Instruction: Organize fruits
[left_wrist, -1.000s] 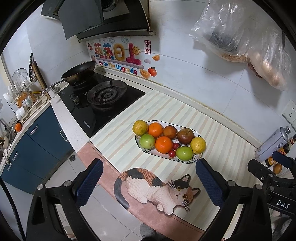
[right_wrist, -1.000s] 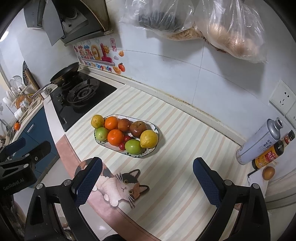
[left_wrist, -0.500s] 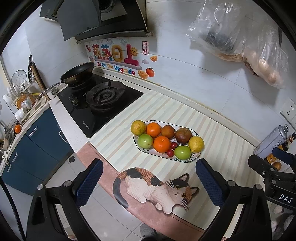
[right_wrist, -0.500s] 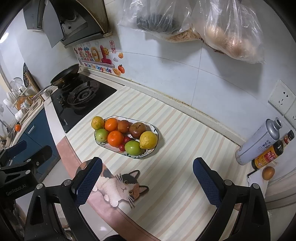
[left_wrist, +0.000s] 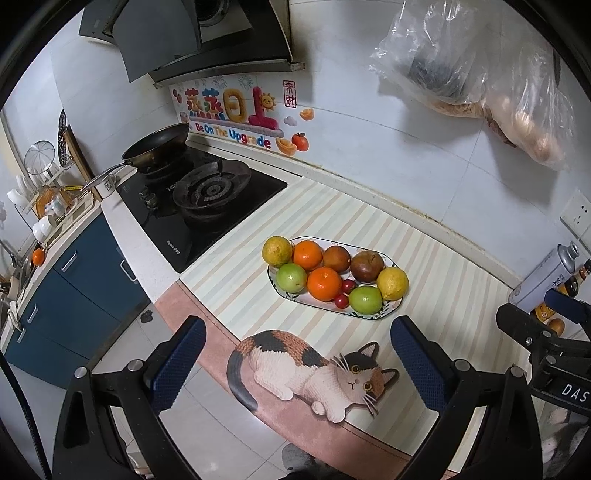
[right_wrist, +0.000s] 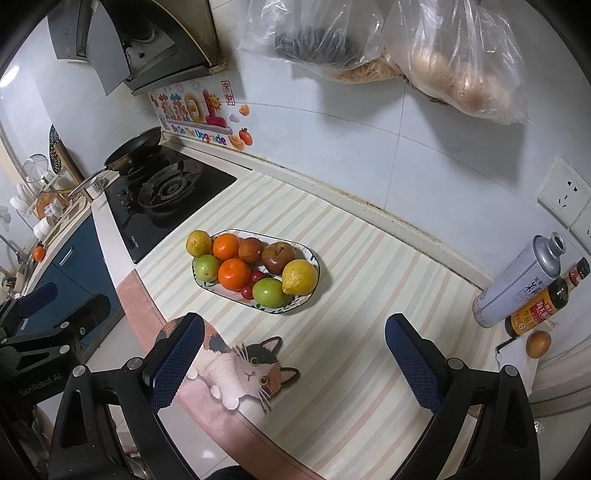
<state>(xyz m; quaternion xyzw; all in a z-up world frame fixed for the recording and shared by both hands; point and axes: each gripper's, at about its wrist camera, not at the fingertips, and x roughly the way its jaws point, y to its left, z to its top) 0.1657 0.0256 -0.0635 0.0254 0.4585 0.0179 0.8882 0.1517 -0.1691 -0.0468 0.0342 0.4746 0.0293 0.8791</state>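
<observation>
Both wrist views have drifted slightly over the last second, the fruit plate sitting a touch lower and further left in each. Nearest, the left gripper (left_wrist: 297, 363) and right gripper (right_wrist: 293, 360) hover above the counter's front edge, jaws spread wide and holding nothing. Under them lies a striped mat (right_wrist: 369, 350) with a calico cat print (left_wrist: 314, 369). Further back on it, the oval plate (right_wrist: 313, 258) carries oranges, green apples, a lemon (right_wrist: 300, 277), brown fruits and small red ones. Beyond stands the gas stove (left_wrist: 207, 199) with its frying pan (left_wrist: 159, 146).
</observation>
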